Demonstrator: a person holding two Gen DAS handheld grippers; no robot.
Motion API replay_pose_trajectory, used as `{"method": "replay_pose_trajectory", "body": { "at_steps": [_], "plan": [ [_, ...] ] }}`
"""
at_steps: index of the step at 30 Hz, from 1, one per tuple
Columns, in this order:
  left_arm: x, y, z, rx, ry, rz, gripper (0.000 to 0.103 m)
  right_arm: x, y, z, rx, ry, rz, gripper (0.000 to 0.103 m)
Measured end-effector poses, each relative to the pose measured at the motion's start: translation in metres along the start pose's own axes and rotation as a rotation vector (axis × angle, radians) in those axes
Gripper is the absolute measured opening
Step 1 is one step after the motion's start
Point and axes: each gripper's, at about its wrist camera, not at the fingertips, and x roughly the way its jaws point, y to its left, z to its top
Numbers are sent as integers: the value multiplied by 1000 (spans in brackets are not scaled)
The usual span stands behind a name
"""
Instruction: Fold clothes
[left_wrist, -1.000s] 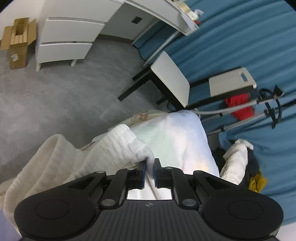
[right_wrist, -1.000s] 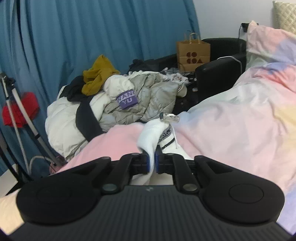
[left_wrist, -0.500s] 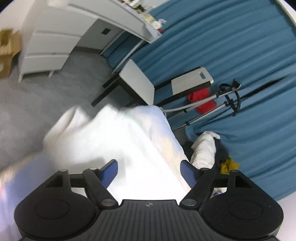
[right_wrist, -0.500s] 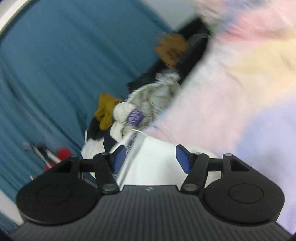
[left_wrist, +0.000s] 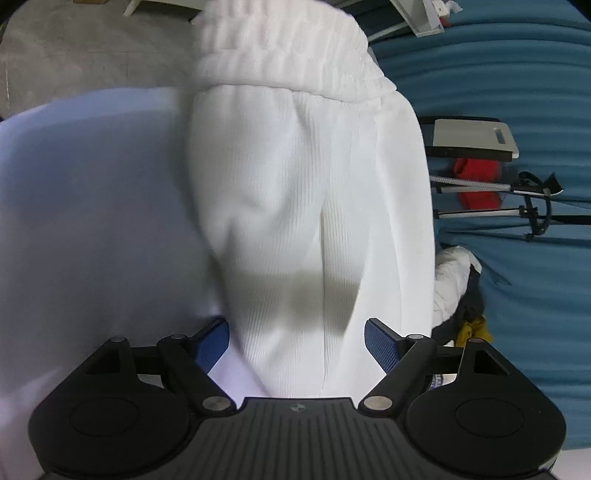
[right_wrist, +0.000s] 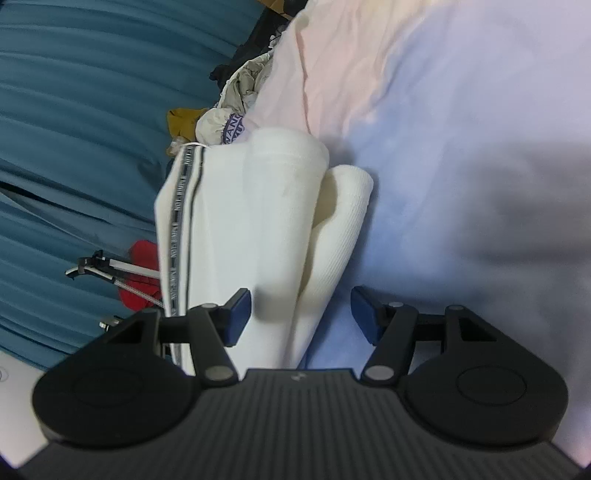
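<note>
A white ribbed garment (left_wrist: 306, 192) lies on the pastel bed cover (left_wrist: 92, 221), its elastic waistband (left_wrist: 288, 48) at the far end. My left gripper (left_wrist: 297, 339) is open, its blue pads either side of the cloth without gripping it. In the right wrist view the same garment (right_wrist: 251, 221) lies folded in layers, with a black lettered side stripe (right_wrist: 183, 221). My right gripper (right_wrist: 301, 314) is open above its near end, left pad over the cloth, right pad over the bed cover (right_wrist: 461, 147).
A heap of other clothes (right_wrist: 229, 107) lies beyond the bed's edge against the blue curtain (right_wrist: 74, 92). A garment steamer stand with a red cloth (left_wrist: 480, 184) and a white chair (left_wrist: 472, 140) stand by the curtain. Grey floor (left_wrist: 74, 44) lies past the bed.
Both grippers were shut on the white garment a second ago. They have opened and let it go; it now lies on the bed, and both grippers tilt down over it.
</note>
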Motion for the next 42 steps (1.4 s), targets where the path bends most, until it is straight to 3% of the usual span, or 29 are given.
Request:
{"method": "replay_pose_trajectory", "body": {
  "at_steps": [1, 3, 5, 6, 9, 13, 18, 22, 25, 32, 37, 42],
  "plan": [
    [3, -3, 2, 19, -15, -4, 75, 2, -1, 1, 7, -29, 18, 61],
    [8, -11, 3, 71, -56, 22, 48, 4, -3, 4, 22, -96, 37, 55],
    [10, -13, 3, 86, -87, 39, 33, 3, 2, 5, -10, -164, -2, 26],
    [10, -13, 3, 88, -99, 34, 17, 3, 5, 5, -35, -183, -12, 17],
    [3, -20, 1, 109, -146, 10, 12, -8, 17, 4, -95, -225, -16, 12],
    [-17, -29, -4, 153, -220, -53, 11, -33, 33, 5, -99, -264, 26, 10],
    [-39, -31, -7, 177, -241, -115, 10, -77, 38, -1, -92, -282, 36, 10],
    [-48, -30, -10, 246, -237, -92, 10, -103, 29, -6, -8, -281, 11, 10],
    [-54, -26, -14, 241, -210, -78, 9, -126, 19, -12, 48, -284, -12, 10],
    [-60, -12, -14, 251, -93, -1, 11, -165, -14, -26, 122, -265, -126, 10],
    [-83, 7, -19, 304, -83, 36, 26, -160, -32, -30, 145, -219, -204, 10],
    [-121, -11, -52, 485, -176, 112, 47, -161, -22, -35, 71, -219, -237, 10]
  ]
}}
